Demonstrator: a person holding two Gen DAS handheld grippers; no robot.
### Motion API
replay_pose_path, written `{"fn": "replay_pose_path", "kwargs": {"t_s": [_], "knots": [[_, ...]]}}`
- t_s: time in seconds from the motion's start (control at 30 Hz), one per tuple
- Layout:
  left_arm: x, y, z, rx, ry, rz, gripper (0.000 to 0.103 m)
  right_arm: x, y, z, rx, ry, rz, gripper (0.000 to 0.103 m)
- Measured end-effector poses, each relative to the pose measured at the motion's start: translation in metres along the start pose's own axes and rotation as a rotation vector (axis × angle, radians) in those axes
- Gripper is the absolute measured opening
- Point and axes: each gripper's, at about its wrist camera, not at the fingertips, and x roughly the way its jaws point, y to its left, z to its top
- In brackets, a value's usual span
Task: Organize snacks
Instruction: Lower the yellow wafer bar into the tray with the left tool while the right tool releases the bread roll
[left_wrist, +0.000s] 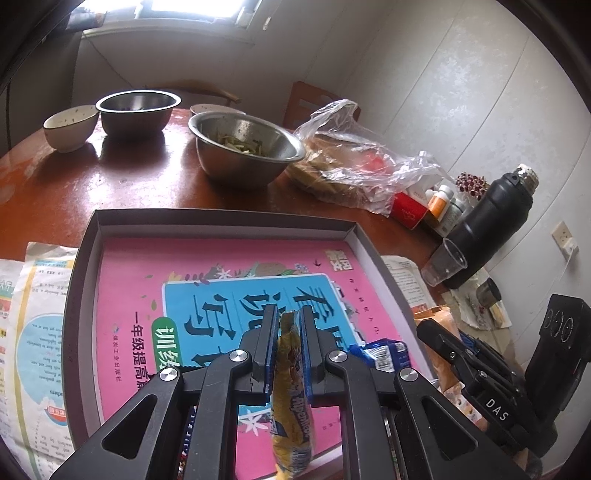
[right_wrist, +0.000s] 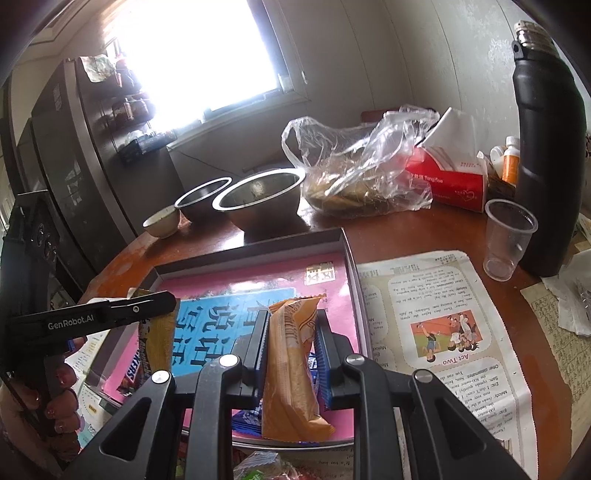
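Note:
A shallow grey box (left_wrist: 221, 216) lined with a pink and blue book cover (left_wrist: 129, 295) lies on the brown table; it also shows in the right wrist view (right_wrist: 251, 247). My left gripper (left_wrist: 289, 314) is shut on a yellow snack packet (left_wrist: 291, 398) and holds it over the box. My right gripper (right_wrist: 290, 317) is shut on an orange snack packet (right_wrist: 291, 369) over the box's near right part. The left gripper (right_wrist: 162, 299) with its yellow packet (right_wrist: 155, 339) shows at the left in the right wrist view. A blue wrapped snack (left_wrist: 384, 352) lies in the box.
Steel bowls (left_wrist: 245, 147) (left_wrist: 138, 110), a small white bowl (left_wrist: 70, 123), a plastic bag of flatbread (right_wrist: 354, 173), a red tissue box (right_wrist: 450, 181), a black flask (right_wrist: 546, 155) and a clear cup (right_wrist: 508, 236) stand behind the box. Newspaper (right_wrist: 443, 332) lies to the right.

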Motion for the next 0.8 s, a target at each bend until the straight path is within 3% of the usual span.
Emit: {"fn": "replay_pose_path", "kwargs": {"t_s": [0.8], "knots": [[0.029, 0.018, 0.000, -0.024, 0.053, 0.055, 0.012, 0.030, -0.009, -0.007, 0.020, 0.103, 0.017, 0.024]]}}
